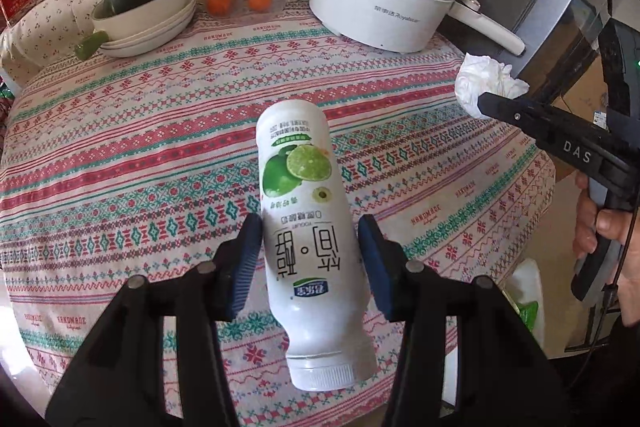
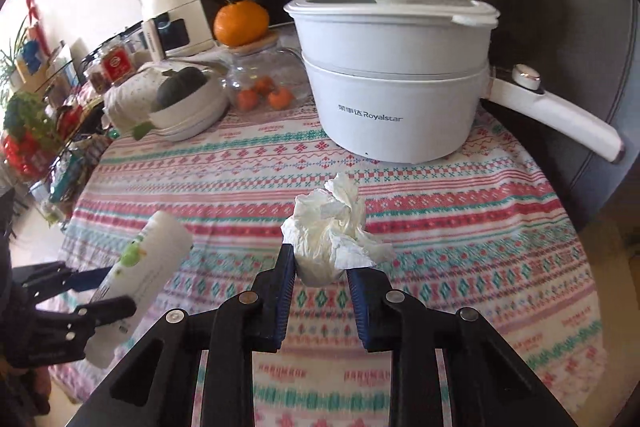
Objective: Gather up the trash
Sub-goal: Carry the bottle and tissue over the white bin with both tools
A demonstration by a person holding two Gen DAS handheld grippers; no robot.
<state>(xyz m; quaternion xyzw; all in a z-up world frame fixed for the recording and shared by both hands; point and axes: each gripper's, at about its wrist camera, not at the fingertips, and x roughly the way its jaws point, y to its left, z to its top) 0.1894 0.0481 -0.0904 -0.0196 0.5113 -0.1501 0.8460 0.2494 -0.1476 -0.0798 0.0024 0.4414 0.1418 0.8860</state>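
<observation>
Bottle: the white yogurt bottle [image 1: 308, 227] with a lime label hangs above the patterned tablecloth [image 1: 160, 163], cap end toward the camera, clamped across its middle by the left gripper [image 1: 310, 259].
Bottle handling: probably light and likely empty; smooth, rounded plastic that could slip or swing, so the mid-body hold on the straight wall looks sensible.
Tissue: the crumpled white tissue [image 2: 336, 231] sits pinched at its lower end in the right gripper [image 2: 320, 279], lifted off the cloth, in front of the white electric pot [image 2: 396, 87].
Tissue handling: soft, nearly weightless, crushes freely; the loose flap on the right could tear or trail.
Left jaws: about half open, both blue pads pressing the bottle's sides.
Right jaws: narrow, closed on the wad.
Hidden: no bin is clearly visible in either view; something white and green [image 1: 524, 303] below the table edge is cut off and unclear.
Unclear: whether the bottle holds any liquid cannot be told.
</observation>
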